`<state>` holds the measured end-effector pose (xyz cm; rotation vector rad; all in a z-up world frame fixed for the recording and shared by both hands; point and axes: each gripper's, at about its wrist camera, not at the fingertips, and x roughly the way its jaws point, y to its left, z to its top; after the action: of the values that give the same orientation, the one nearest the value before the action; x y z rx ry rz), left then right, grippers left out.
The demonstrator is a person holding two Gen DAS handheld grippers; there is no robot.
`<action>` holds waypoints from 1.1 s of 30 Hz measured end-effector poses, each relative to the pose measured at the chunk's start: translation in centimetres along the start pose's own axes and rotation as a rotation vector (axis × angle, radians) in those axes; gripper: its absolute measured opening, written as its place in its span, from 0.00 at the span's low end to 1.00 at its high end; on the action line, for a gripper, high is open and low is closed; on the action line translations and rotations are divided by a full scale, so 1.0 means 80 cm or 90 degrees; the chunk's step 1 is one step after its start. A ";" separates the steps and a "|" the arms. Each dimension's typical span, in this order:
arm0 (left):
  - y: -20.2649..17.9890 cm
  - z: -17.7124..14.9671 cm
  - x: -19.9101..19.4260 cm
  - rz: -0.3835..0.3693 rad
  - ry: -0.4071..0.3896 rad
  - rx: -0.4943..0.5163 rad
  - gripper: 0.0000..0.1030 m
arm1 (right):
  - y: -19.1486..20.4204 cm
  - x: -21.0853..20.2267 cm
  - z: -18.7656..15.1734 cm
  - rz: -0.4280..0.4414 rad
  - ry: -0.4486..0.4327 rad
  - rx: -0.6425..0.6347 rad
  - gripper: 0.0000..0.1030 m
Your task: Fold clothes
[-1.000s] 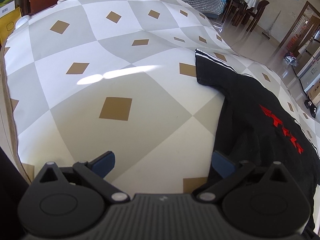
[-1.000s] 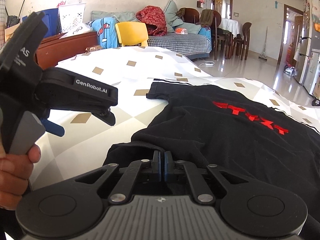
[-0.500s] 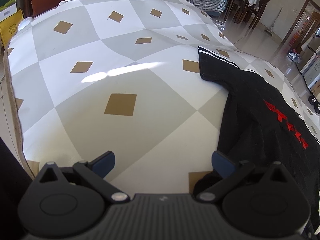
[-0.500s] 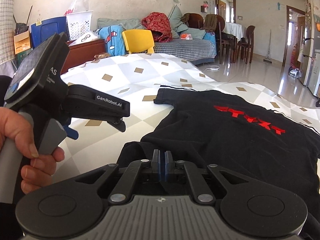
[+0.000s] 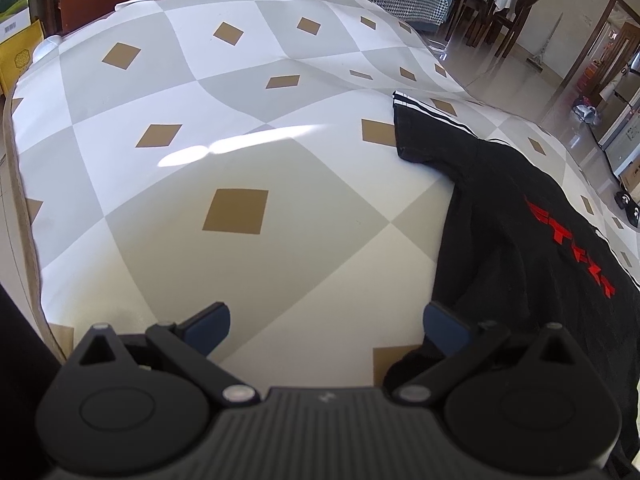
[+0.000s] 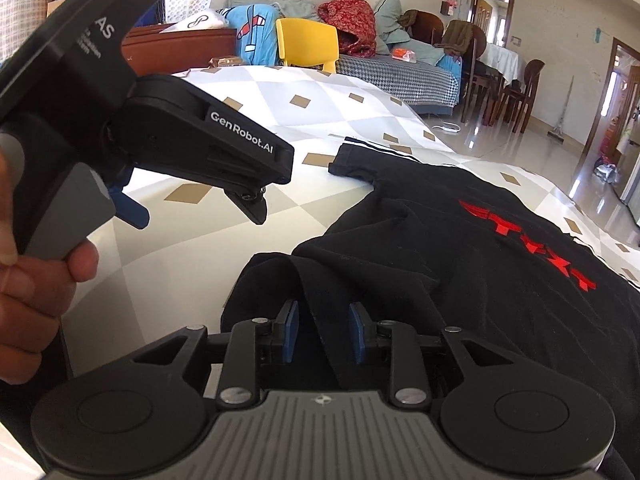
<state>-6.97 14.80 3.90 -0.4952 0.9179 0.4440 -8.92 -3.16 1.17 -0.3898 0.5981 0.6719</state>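
A black T-shirt point(image 6: 460, 248) with red lettering lies spread on the chequered tablecloth point(image 6: 192, 240), its white-striped sleeve point(image 6: 360, 156) stretched out at the far side. My right gripper point(image 6: 323, 316) sits at the shirt's near bunched edge. Its jaws are opening, and a loose fold of black fabric stands between the blue pads without being pressed. My left gripper point(image 5: 326, 320) hangs open over bare tablecloth point(image 5: 240, 140), its right finger just at the edge of the T-shirt point(image 5: 520, 240). From the right wrist view, that left gripper point(image 6: 196, 216) shows in a person's hand at the left.
The table's edge runs down the left side in the left wrist view. Beyond the table stand a yellow chair point(image 6: 308, 44), a wooden cabinet point(image 6: 180, 48), a sofa point(image 6: 400, 72) piled with clothes, and dining chairs point(image 6: 520, 88). Shiny floor lies at the right.
The right gripper's jaws have parted from shut, letting go of the pinched fabric fold, and the gripper has rolled and shifted a little. The left gripper has stayed put, open.
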 end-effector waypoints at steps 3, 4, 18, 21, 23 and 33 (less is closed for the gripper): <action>0.001 0.001 0.002 -0.001 0.002 -0.004 1.00 | 0.003 0.012 0.002 -0.012 0.000 -0.020 0.26; 0.001 0.002 0.002 -0.001 0.003 -0.006 1.00 | 0.003 0.015 0.003 -0.014 -0.001 -0.022 0.26; 0.002 0.002 0.012 0.010 0.011 -0.008 1.00 | -0.013 -0.002 0.014 0.005 -0.028 0.030 0.02; 0.003 0.003 0.011 0.013 0.007 -0.009 1.00 | -0.016 -0.027 0.016 0.021 -0.057 0.032 0.02; 0.002 0.002 0.011 0.013 0.005 -0.006 1.00 | -0.018 -0.041 0.016 0.026 -0.070 0.033 0.02; -0.004 -0.009 0.014 -0.001 0.028 0.023 1.00 | -0.042 -0.092 0.004 0.022 -0.099 0.090 0.02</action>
<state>-6.66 14.33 2.70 -0.4736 0.9668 0.4160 -11.14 -8.79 6.51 -0.1937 0.5016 0.6818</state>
